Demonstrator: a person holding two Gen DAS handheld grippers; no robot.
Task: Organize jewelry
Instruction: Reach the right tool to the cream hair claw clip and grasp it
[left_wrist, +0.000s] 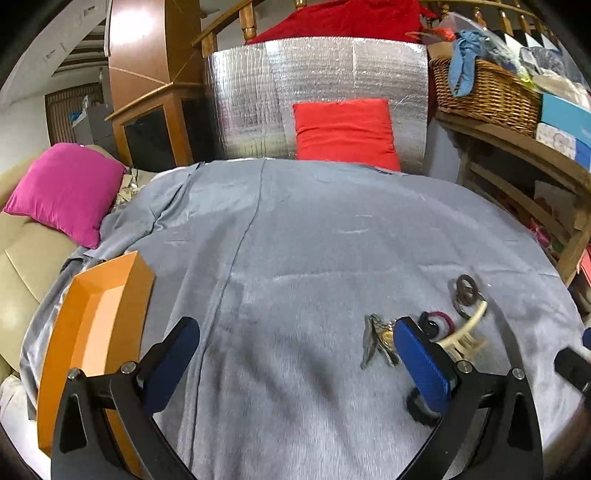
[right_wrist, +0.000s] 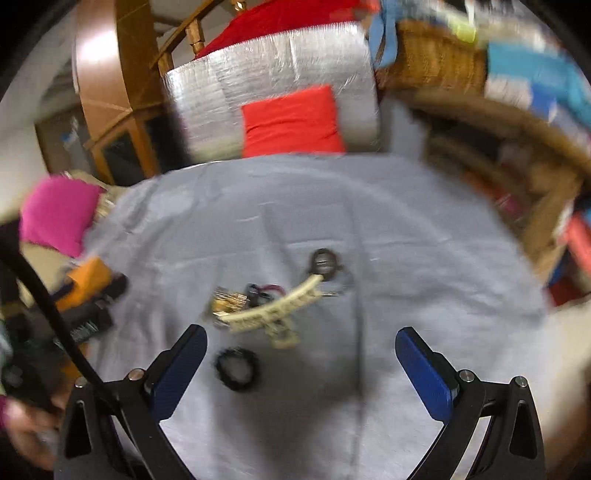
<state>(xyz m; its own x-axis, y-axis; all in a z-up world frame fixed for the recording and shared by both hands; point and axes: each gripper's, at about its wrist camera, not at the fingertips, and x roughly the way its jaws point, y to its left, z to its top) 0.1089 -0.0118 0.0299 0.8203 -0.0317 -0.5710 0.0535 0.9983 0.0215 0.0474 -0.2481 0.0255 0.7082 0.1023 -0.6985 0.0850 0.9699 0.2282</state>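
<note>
Both claws, left (left_wrist: 295, 343) and right (right_wrist: 301, 350), gape wide, empty, above the grey blanket (left_wrist: 295, 229). Left of the cream clip (right_wrist: 275, 312) sits the orange box (left_wrist: 99, 306); just before it, a black ring (right_wrist: 236, 369).

One orange box (left_wrist: 99, 314), one cream hair claw (right_wrist: 273, 314), one black scrunchie (right_wrist: 236, 368), one gold piece (right_wrist: 225, 303), two red cushions (left_wrist: 345, 129), one pink cushion (left_wrist: 66, 192), one wicker basket (left_wrist: 487, 92).

Cream claw clip (right_wrist: 275, 314), rings, black scrunchie (right_wrist: 236, 369) clustered on grey cloth; open orange box (left_wrist: 99, 325) apart.
</note>
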